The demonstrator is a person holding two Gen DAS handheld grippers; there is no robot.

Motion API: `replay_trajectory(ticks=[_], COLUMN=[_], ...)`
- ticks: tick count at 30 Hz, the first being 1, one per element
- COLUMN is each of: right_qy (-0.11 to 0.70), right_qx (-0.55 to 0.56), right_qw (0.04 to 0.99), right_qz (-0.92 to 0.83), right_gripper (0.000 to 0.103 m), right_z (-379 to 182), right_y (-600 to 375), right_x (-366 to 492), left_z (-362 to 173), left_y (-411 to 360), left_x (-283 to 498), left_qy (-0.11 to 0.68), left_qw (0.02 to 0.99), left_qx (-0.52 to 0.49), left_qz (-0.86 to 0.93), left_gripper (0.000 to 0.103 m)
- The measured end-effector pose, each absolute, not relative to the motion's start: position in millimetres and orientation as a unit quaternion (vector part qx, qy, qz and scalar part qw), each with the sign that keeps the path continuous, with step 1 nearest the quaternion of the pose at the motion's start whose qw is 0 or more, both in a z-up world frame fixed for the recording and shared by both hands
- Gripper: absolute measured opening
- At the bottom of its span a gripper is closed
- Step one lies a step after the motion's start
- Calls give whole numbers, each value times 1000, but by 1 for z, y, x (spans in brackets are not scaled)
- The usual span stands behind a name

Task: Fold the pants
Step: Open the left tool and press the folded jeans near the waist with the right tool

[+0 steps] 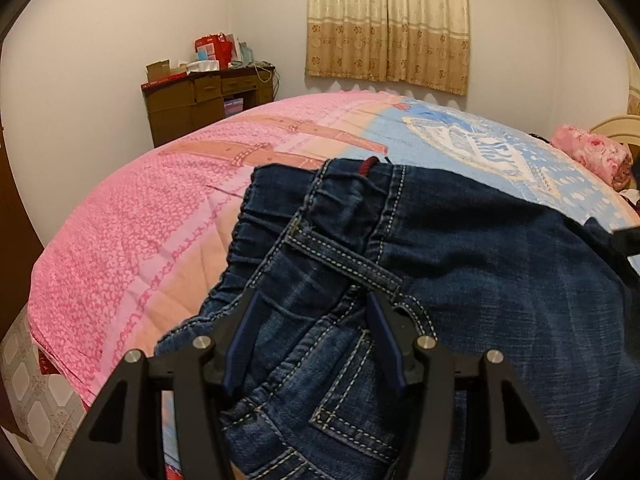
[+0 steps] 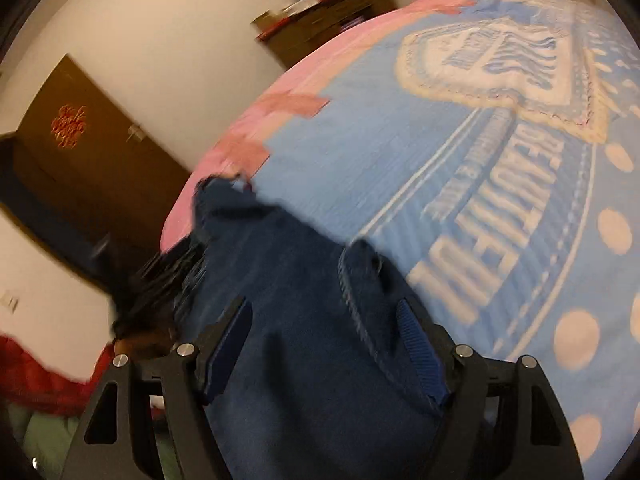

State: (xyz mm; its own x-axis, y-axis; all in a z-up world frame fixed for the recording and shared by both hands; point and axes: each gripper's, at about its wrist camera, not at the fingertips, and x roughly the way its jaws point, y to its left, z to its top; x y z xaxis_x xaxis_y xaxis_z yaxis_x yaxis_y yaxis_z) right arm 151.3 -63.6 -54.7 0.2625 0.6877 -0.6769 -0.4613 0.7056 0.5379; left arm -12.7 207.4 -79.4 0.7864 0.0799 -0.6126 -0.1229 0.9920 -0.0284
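Dark blue denim pants [image 1: 460, 248] lie on a bed with a pink and blue quilt [image 1: 132, 216]. Their elastic waistband [image 1: 280, 200] with a belt loop points to the far side in the left wrist view. My left gripper [image 1: 314, 300] hangs over the waistband and back pocket, its fingers apart with denim between them. In the blurred right wrist view the pants [image 2: 304, 320] fill the lower middle. My right gripper [image 2: 324, 308] is over a folded denim edge, its fingers apart with cloth between them.
A brown desk [image 1: 200, 100] with boxes stands against the far wall. A beige curtain [image 1: 388, 20] hangs behind the bed. A pink pillow [image 1: 588, 152] lies at the right. A brown door [image 2: 80, 152] shows at the left in the right wrist view.
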Motion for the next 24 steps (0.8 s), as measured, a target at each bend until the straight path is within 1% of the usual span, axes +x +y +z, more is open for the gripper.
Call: replay_trajectory(ticks=[3, 6, 9, 10, 12, 14, 16, 18, 20, 24], right_qy=[516, 526, 518, 512, 496, 501, 485, 469, 474, 506], right_qx=[177, 175, 161, 175, 240, 330, 421, 481, 506, 537], right_qw=[736, 684, 696, 705, 706, 688, 651, 614, 592, 541], right_qz=[401, 474, 470, 458, 444, 410, 405, 414, 410, 403], right_gripper=[76, 76, 77, 77, 77, 76, 72, 64, 61, 59], right_z=[-70, -65, -60, -61, -66, -83, -94, -101, -110, -122], right_y=[-64, -47, -35, -34, -41, -55, -76, -91, -95, -100], right_x=[157, 143, 147, 157, 175, 201, 213, 217, 218, 229], left_z=[-79, -78, -78, -78, -78, -78, -79, -79, -80, -80], left_y=[209, 210, 211, 210, 211, 212, 213, 211, 208, 212], left_x=[-13, -12, -11, -11, -11, -11, -10, -9, -7, -8], left_qy=[324, 324, 324, 323, 324, 325, 326, 331, 336, 340], left_qw=[944, 944, 944, 944, 944, 944, 943, 942, 941, 940], left_qx=[-35, -39, -43, -42, -43, -47, -49, -41, -21, -13], left_qz=[50, 47, 49, 49, 47, 40, 34, 33, 33, 17], left_gripper=[58, 58, 58, 58, 59, 59, 59, 59, 59, 59])
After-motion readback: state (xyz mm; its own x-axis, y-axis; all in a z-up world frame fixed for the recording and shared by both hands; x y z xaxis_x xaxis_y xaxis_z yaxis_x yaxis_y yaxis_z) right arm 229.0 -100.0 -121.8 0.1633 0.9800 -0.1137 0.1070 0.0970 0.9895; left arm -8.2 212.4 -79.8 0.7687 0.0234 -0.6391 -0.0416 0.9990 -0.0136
